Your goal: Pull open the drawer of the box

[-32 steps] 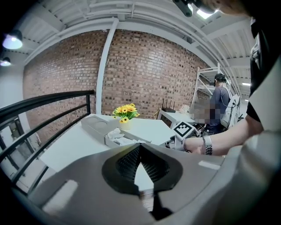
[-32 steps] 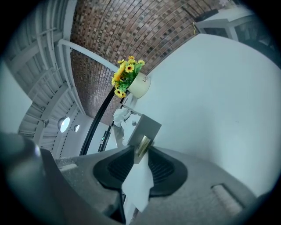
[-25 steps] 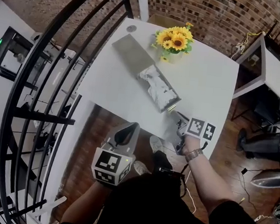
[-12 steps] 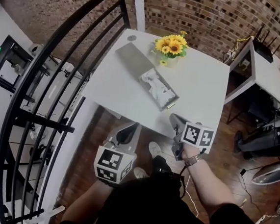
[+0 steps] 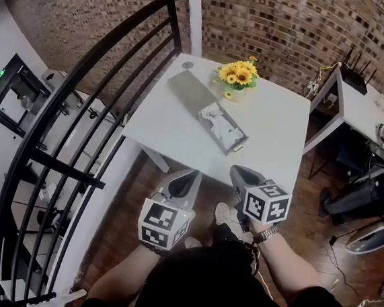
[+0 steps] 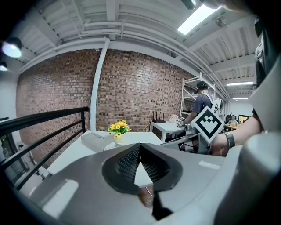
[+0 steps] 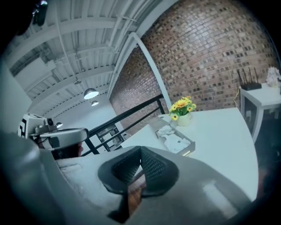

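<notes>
The grey box [image 5: 187, 87] lies on the white table [image 5: 275, 130], and its drawer [image 5: 225, 129] stands pulled out toward me with white crumpled material inside. The drawer [image 7: 176, 140] shows the same way in the right gripper view. My right gripper [image 5: 239, 175] hangs off the table's near edge, well short of the drawer's front, with its jaws shut and nothing between them [image 7: 140, 150]. My left gripper [image 5: 188, 179] is beside it over the floor, also shut and empty [image 6: 139, 148]. Neither gripper touches the box.
A vase of yellow sunflowers [image 5: 239, 75] stands behind the box. A black curved railing [image 5: 84, 85] runs along the left. A second white table [image 5: 362, 105] stands at the right with cables near it. A brick wall is at the back.
My right gripper has drawn back from the drawer's front, off the table and toward my body. The view has backed away, so the table looks farther. The left gripper stays low.
</notes>
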